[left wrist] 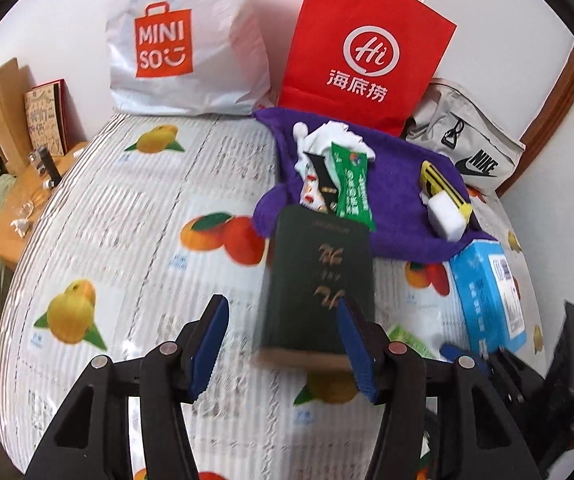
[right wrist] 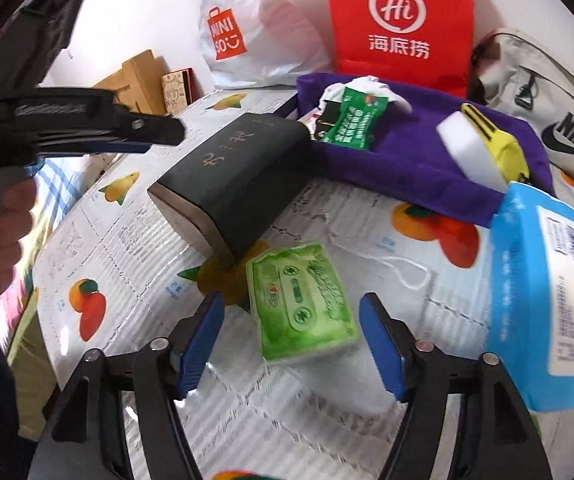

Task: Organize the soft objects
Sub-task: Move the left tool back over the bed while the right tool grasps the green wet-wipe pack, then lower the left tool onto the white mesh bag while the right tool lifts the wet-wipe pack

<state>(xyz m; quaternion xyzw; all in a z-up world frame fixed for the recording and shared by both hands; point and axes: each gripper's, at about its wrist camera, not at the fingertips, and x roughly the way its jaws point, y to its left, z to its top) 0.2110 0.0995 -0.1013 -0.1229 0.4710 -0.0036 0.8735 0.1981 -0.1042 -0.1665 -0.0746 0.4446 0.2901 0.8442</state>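
Right wrist view: right gripper (right wrist: pixel 291 336) spread wide, gripping nothing, one green tissue pack (right wrist: pixel 301 300) lying loose between its blue pads. One blue wipes pack (right wrist: pixel 543 292) stands close beside the right pad. Left gripper (left wrist: pixel 283 344) released, empty; one dark box (left wrist: pixel 319 276) leans ahead of it. Beyond, one purple towel (right wrist: pixel 419 160), bearing a second green pack (right wrist: pixel 351 120), crowds the bags. Bare fruit-print tabletop (left wrist: pixel 135 216) lies leftward.
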